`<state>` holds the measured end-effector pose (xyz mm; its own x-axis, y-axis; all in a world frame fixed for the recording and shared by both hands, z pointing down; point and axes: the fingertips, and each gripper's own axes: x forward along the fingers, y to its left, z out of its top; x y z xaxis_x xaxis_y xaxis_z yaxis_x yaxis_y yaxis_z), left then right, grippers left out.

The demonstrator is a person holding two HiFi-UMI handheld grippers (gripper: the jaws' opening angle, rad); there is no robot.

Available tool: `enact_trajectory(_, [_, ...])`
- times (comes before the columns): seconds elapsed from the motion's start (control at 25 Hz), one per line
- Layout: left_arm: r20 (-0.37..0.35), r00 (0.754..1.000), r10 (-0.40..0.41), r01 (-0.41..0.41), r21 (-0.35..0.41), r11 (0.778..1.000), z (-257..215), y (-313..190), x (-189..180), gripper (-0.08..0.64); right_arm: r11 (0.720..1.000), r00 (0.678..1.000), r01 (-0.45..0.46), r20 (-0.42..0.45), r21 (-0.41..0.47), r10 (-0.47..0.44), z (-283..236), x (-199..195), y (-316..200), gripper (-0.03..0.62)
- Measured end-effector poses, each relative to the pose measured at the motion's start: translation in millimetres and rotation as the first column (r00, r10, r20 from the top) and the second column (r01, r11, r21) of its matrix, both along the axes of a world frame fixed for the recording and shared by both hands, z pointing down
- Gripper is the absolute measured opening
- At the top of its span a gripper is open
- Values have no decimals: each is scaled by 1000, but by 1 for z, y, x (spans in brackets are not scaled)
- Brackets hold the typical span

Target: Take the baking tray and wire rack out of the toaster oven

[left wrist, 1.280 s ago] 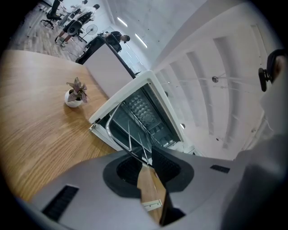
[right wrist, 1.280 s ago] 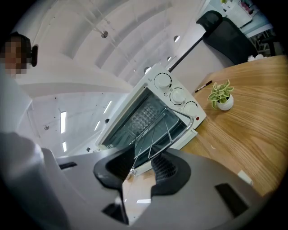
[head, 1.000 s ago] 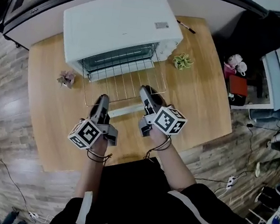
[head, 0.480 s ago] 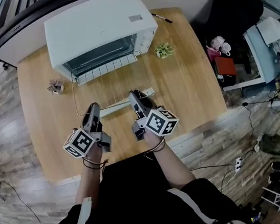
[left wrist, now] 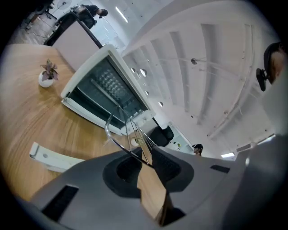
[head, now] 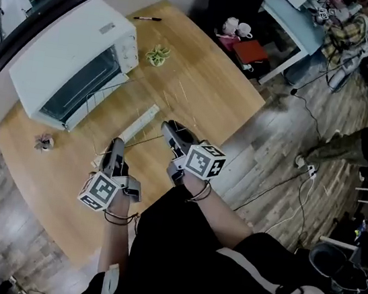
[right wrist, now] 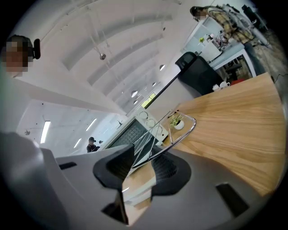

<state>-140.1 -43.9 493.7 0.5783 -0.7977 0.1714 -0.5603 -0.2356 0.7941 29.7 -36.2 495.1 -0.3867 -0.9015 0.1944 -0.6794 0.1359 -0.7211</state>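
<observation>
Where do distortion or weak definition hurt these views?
Left gripper view: wire rack crisp at the jaws, corners dark. Right gripper view: ceiling washed pale, mosaic patch upper left. Head view: fisheye bows the table; the rack's wires nearly vanish.

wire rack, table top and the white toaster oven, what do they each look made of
Thin silver wire rack: bare metal, likely steel with a chrome or polished finish; the slim rods gleam.
Light-brown table top: wood or wood-look laminate, smooth satin finish; streaky grain shows, but nothing settles which.
White box-shaped toaster oven: probably painted sheet metal, matte, flat even panels.
</observation>
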Motion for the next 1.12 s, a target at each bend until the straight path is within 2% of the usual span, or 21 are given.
enact_trajectory(0.16, [-5, 995, 98, -98, 10, 995, -6, 3, 45, 78, 995, 995, -95, -4, 13, 95, -8, 43, 19, 129])
enact_trajectory(0.36, [-12, 977, 214, -214, -4, 977, -3, 2, 108, 78, 979, 979, -203, -15, 3, 203, -9, 103, 38, 129])
enact_trajectory(0.6, [-15, 953, 302, -303, -30, 953, 4, 2, 174, 78, 960, 960, -281, -20, -21, 280, -3, 164, 54, 130])
enact_trajectory(0.92, [-25, 940, 341, -341, -128, 931, 35, -4, 233, 80, 950, 956, -293, -8, -104, 294, 33, 217, 50, 130])
enact_trajectory(1.12, [13, 944, 330, -322, -195, 927, 67, -8, 254, 80, 946, 962, -267, 12, -183, 274, 68, 239, 44, 133])
